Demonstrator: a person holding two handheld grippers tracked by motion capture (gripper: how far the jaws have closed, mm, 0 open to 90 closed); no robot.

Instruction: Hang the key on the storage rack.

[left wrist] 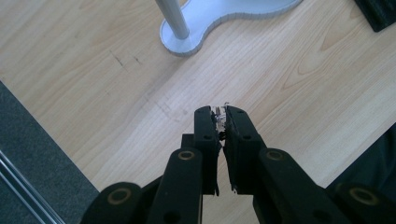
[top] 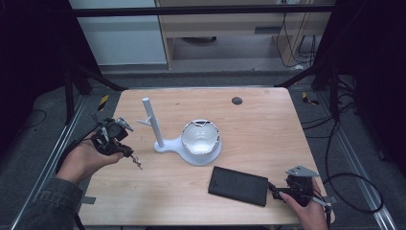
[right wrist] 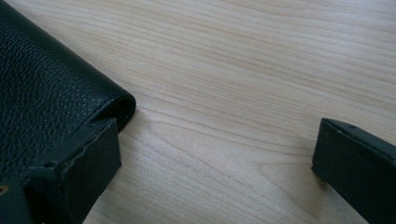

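Left gripper (left wrist: pixel 220 122), jaws clenched on a small metallic item (left wrist: pixel 219 113), hovers above the desk (top: pixel 258 124); right gripper (right wrist: pixel 215 158), jaws released, flanks the black case (top: pixel 238 185). Placement seemingly remains.

Black wallet (top: pixel 238 186), white stand (top: pixel 158 129) on table (top: pixel 268 129)

No legible text, label, brand, number or sign is found in any view. The black case (top: pixel 239 185), at 5 o'clock of the white stand (top: pixel 191 146), is seen unmarked.
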